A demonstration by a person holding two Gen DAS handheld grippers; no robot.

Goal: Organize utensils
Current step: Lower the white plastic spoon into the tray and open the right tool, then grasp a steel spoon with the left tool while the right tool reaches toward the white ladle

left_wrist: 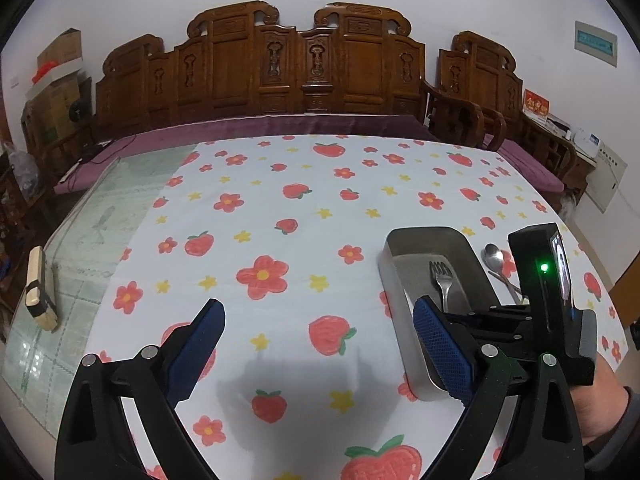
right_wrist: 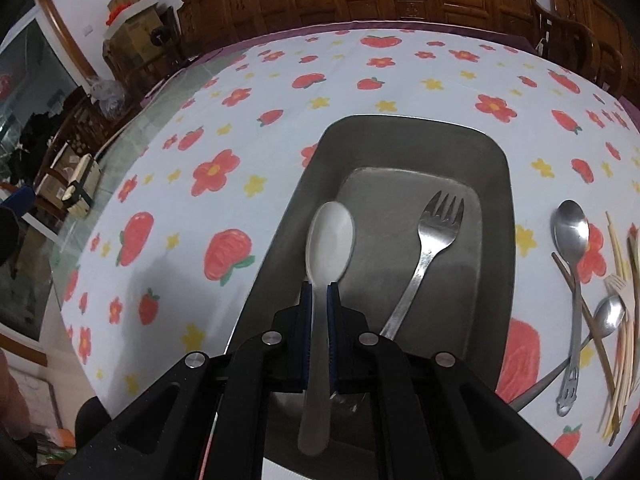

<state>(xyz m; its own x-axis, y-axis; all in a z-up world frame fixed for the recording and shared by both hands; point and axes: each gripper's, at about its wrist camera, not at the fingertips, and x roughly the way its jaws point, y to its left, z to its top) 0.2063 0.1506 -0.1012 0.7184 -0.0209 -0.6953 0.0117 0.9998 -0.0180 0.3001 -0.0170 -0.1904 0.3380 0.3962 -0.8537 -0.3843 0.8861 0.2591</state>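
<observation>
From the left wrist, the left gripper is seen spread wide with nothing held, above the strawberry tablecloth, beside the metal tray. From the right wrist, a white spoon is clamped by the handle in the right gripper over the tray, where a fork is laid; more utensils are scattered to the right

White spoon over steel tray; fork inside.
</observation>
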